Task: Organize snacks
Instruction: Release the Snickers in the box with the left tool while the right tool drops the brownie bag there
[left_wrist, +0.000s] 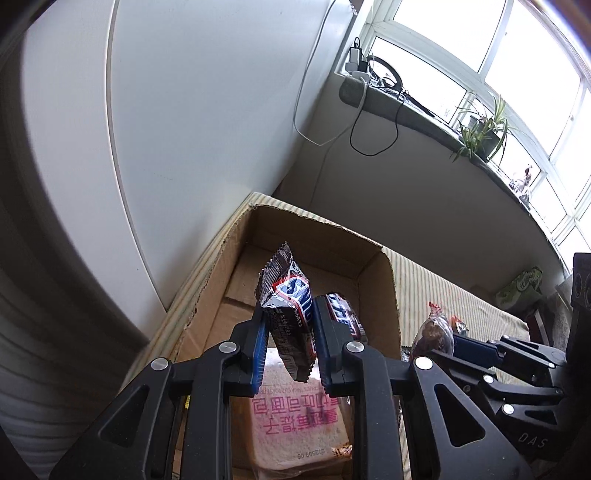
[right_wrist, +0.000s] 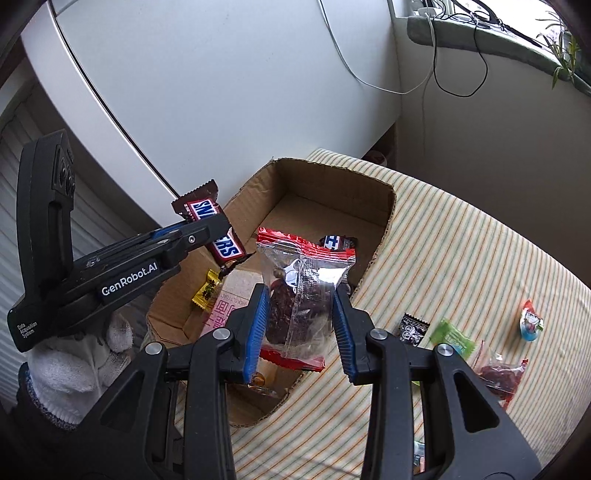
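Observation:
My left gripper (left_wrist: 289, 334) is shut on a brown Snickers bar (left_wrist: 286, 314) and holds it above the open cardboard box (left_wrist: 325, 236); the gripper (right_wrist: 205, 229) and the bar (right_wrist: 218, 236) also show in the right wrist view. My right gripper (right_wrist: 301, 325) is shut on a clear red-edged packet of dark dried snack (right_wrist: 299, 295), over the box's near right rim (right_wrist: 384, 229). In the box lie a second Snickers (right_wrist: 338, 242), a pink-printed bread bag (left_wrist: 295, 424) and a yellow candy (right_wrist: 207, 291).
The box sits on a striped cloth (right_wrist: 461, 258). On the cloth to the right lie a black packet (right_wrist: 413, 328), a green candy (right_wrist: 452, 338), a red-blue candy (right_wrist: 531, 325) and another dark snack packet (right_wrist: 498, 374). A white wall panel (left_wrist: 203, 110) stands behind.

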